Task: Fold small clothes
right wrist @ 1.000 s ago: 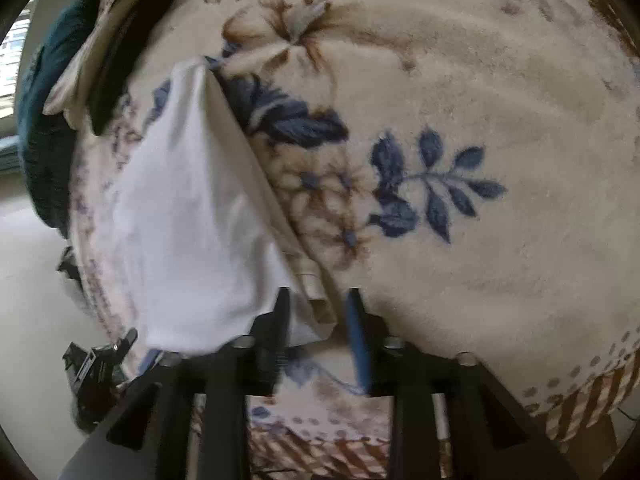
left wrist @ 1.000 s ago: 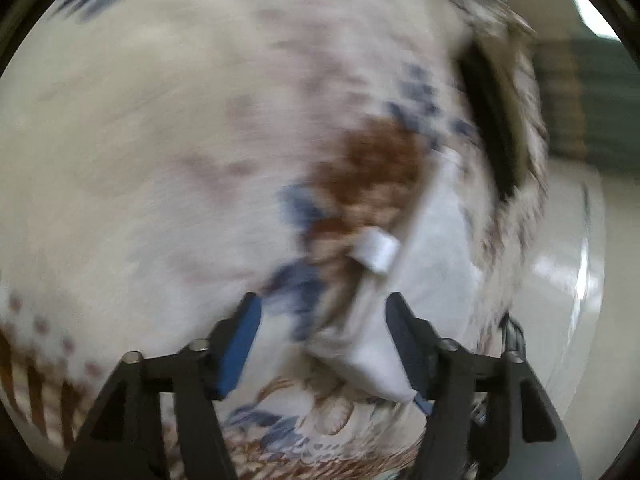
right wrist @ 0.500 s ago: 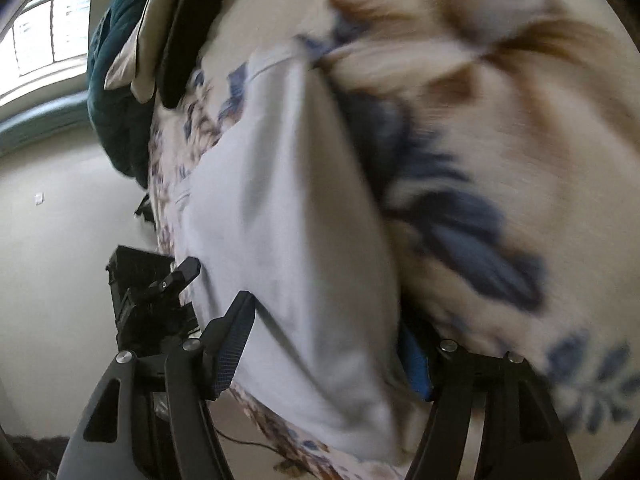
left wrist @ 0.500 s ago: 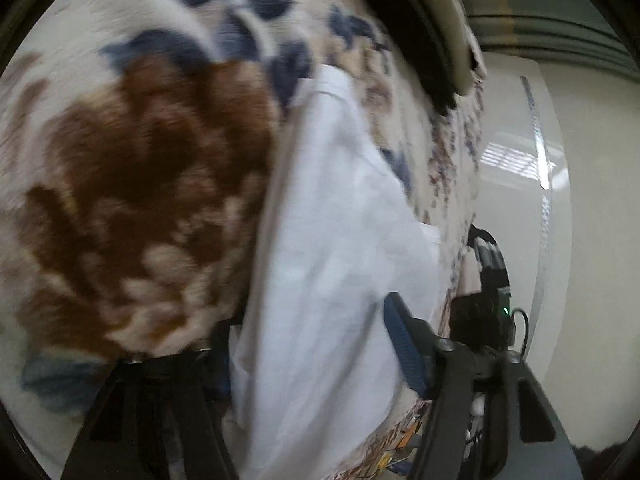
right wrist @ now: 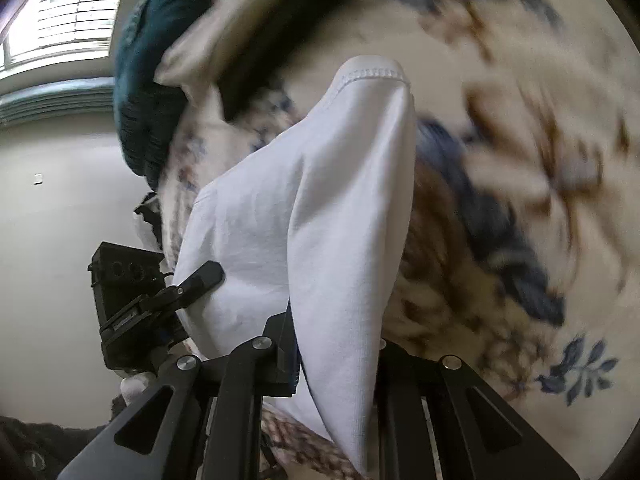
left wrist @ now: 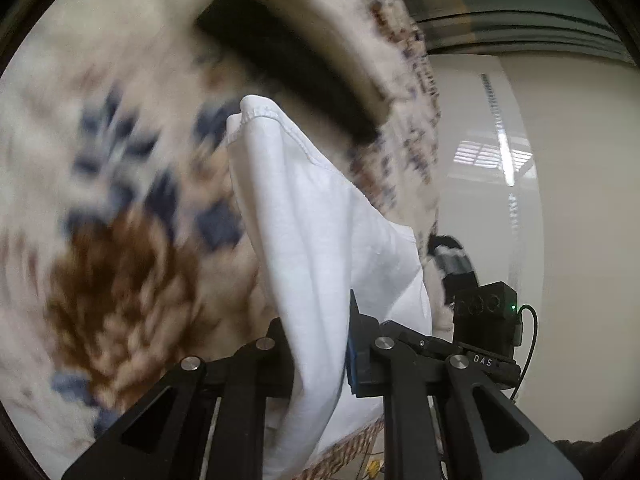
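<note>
A small white garment (left wrist: 320, 240) is held up off a floral blanket (left wrist: 120, 208). My left gripper (left wrist: 320, 356) is shut on its near edge, and the cloth hangs down between the fingers. In the right wrist view my right gripper (right wrist: 336, 356) is shut on the other near edge of the same white garment (right wrist: 320, 208). The stitched far hem stands up in both views. The left gripper also shows at the left of the right wrist view (right wrist: 132, 308), close beside the cloth.
The cream, brown and blue blanket (right wrist: 520, 160) covers the surface. Dark and beige clothes (left wrist: 288, 56) lie at the far edge, with a teal knit item (right wrist: 148, 80) beside them. Pale floor (left wrist: 560, 200) lies beyond the blanket's edge.
Both grippers have closed on the white garment and lifted it off the blanket. One second ago the left gripper was open over it.
</note>
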A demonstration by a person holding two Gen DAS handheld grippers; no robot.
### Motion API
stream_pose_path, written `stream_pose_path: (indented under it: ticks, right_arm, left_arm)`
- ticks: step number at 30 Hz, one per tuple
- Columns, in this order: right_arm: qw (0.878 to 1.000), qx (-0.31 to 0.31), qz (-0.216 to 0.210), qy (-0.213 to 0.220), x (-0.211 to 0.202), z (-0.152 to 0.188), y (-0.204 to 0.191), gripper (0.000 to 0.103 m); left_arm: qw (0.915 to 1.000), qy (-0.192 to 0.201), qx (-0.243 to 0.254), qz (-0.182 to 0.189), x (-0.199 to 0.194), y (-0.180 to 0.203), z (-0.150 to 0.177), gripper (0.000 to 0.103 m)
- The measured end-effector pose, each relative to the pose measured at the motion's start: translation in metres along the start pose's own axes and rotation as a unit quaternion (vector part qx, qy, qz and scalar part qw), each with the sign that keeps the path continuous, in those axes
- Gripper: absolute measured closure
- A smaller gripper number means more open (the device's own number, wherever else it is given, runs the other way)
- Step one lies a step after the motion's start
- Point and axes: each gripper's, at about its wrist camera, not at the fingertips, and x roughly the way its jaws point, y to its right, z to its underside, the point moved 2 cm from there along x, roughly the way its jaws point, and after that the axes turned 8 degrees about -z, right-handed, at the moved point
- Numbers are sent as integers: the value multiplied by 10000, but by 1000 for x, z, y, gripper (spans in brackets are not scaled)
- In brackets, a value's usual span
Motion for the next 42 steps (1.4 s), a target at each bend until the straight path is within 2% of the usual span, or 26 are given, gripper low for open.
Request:
stream_pose_path:
  ticks: [4,9,12,15,18,21,23,24,25,26,27,28,29,30,31,33,37,42]
  right_arm:
    - [9995,-215,-68,223,-22,-51,-46,88]
    - [9969,-592,-50,507,-31,-157,-93,88]
    - [9956,-715,-13,601,-25,-227,-113,88]
    - [9952,-796,118,549,-6,-291,-123,88]
    - [9947,-865,433,358,21,-338,-124,88]
    - [9928,-869,823,96,46,-363,-118,87]
    - [9881,-934,1220,13,53,-368,-115,80]
    - [9845,-1030,1421,5,54,-366,-116,73]
    - [9799,-1145,1632,-1,54,-363,-118,57]
    - [9771,-1214,1747,8,53,-359,-118,49]
    - [9698,-1355,2028,69,52,-355,-122,36]
    - [9576,-1539,2425,235,49,-349,-126,30]
    - [9485,-1670,2670,333,47,-343,-129,29]
    - [9356,-1815,2993,452,43,-333,-131,24]
    - [9261,-1864,3236,532,40,-322,-131,12]
    - [9151,-1923,3480,677,32,-305,-131,0]
    - [8896,-1984,3962,1106,15,-271,-140,0]
    - [8699,-1979,4238,1568,-21,-243,-162,0]
  left_arm:
    - [9995,257,201,22,-17,43,-68,90]
    - [9971,639,400,-97,-19,82,-178,89]
    - [9958,801,390,-201,-4,82,-240,89]
    - [9961,768,233,-367,17,67,-286,89]
    - [9951,617,131,-758,36,46,-309,87]
    - [9930,358,31,-1125,50,31,-312,85]
    - [9900,475,135,-1325,42,34,-307,82]
    - [9850,659,260,-1572,35,39,-304,79]
    - [9800,826,382,-1769,30,43,-302,77]
    - [9748,978,538,-1932,25,47,-300,76]
    - [9653,1191,731,-2205,19,55,-295,73]
    - [9586,1315,828,-2388,18,58,-295,52]
    - [9501,1467,956,-2581,15,64,-291,26]
    - [9443,1553,1054,-2704,12,70,-283,13]
    - [9418,1563,1091,-2769,13,71,-281,0]
    - [9331,1554,1127,-3042,17,77,-275,0]
    - [9145,1704,1175,-3476,9,91,-251,0]
    - [9013,1790,1281,-3731,-13,121,-218,0]
